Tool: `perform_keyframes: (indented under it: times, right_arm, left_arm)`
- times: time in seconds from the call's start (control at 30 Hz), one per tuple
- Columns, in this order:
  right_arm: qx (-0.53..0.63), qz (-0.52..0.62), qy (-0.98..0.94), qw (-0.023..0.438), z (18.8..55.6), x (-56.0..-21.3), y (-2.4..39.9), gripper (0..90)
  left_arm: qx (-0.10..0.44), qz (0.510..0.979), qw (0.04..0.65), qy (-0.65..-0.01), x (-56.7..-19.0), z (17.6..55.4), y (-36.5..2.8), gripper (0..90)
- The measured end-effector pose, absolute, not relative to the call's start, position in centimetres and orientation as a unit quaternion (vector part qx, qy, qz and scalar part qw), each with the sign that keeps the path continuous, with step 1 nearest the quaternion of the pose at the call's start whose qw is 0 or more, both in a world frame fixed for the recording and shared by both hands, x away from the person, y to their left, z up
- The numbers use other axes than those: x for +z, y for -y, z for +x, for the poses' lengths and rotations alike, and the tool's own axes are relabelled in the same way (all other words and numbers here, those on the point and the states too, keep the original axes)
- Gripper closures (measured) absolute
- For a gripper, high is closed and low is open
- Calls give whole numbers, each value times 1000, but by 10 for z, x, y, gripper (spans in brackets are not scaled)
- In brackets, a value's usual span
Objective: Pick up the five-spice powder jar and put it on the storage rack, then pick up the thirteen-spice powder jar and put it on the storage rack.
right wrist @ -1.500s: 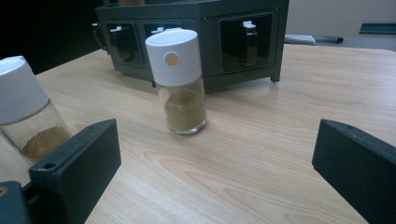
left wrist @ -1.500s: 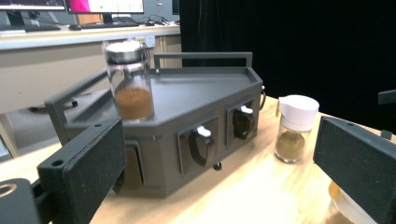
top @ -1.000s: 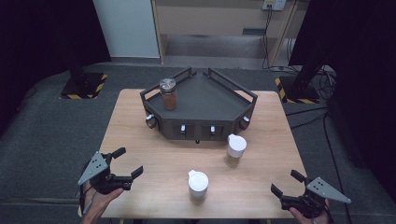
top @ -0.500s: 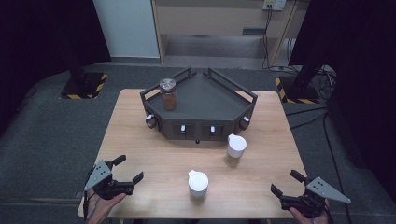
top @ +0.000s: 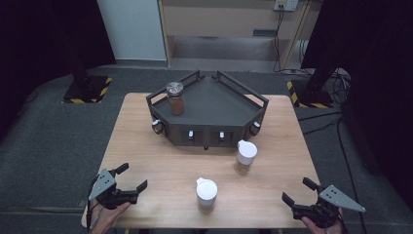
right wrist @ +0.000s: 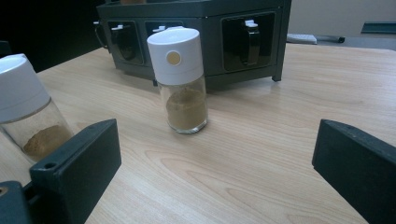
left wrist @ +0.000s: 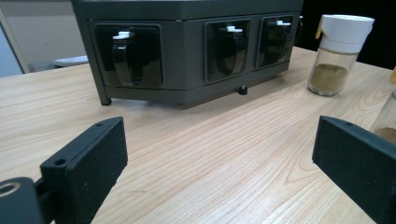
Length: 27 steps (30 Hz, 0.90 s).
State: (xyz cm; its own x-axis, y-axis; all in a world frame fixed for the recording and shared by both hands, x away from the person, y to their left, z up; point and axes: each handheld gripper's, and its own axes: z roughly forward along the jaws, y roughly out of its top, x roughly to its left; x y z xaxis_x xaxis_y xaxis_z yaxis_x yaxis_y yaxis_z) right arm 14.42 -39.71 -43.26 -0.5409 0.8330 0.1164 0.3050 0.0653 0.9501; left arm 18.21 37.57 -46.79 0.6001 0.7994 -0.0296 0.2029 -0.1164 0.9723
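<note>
Lab or recording studio indicated: lone wooden tabletop on grey carpet, ringed by black curtains, hazard-striped stand bases.

The desk is pale wood with a fine, straight grain and a smooth, faintly satin finish. The rack at its far side looks like dark matt metal or plastic. Both near jars have clear, glossy glass bodies and smooth white plastic caps. The left hand-held gripper and right hand-held gripper have matt black, slightly grainy plastic jaws.
</note>
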Motion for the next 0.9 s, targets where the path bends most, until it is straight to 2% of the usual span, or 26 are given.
perform_keyframes:
  times: [0.9]
  right_arm:
    - [546,409,-690,242,145,-433,396,9]
  left_arm:
    - [262,697,568,-349,-469,180,-380,4]
